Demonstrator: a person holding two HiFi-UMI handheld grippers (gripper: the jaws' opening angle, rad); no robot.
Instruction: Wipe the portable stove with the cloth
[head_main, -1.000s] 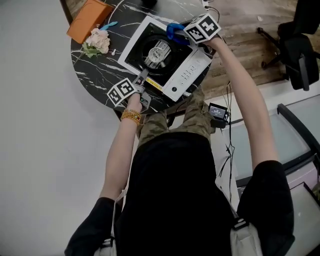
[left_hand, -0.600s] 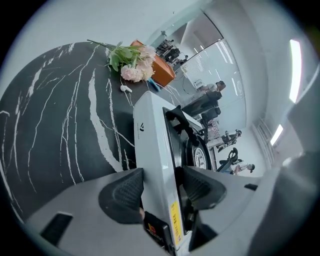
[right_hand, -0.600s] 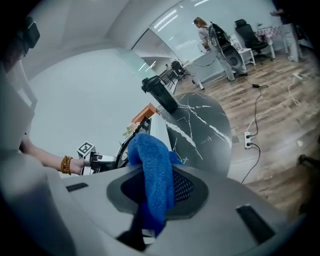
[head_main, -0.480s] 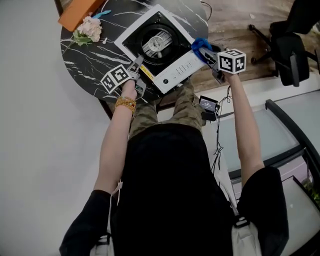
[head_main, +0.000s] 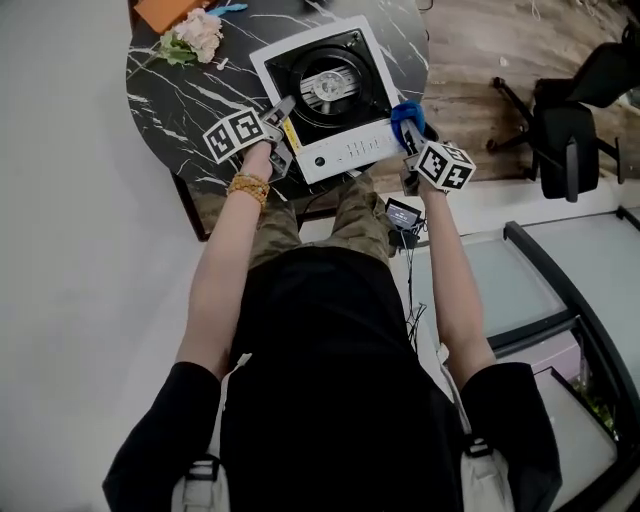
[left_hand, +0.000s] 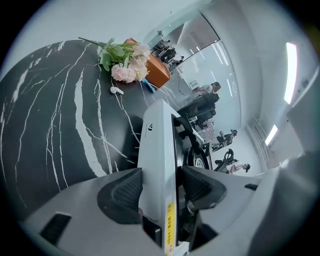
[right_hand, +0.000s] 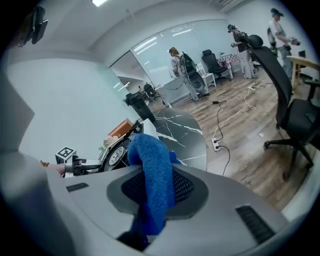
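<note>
On the black marbled counter (head_main: 165, 95) sits the stove (head_main: 350, 152), a stiff, smooth white metal box, probably weighty; the left gripper (left_hand: 159, 187) has its fingers clamped on its near rim, a sound place to steady it. The cloth (right_hand: 150, 160), soft, limp blue knit, is pinched in the nearly closed fingers of the right gripper (right_hand: 152, 192), beside the stove's right corner.

The stove (head_main: 352, 152) sat on the table (head_main: 185, 110), flowers (head_main: 195, 35) far left. My left gripper (head_main: 282, 110) gripped its left edge; my right gripper (head_main: 410, 135), holding the cloth (head_main: 403, 113), was at its right.
</note>
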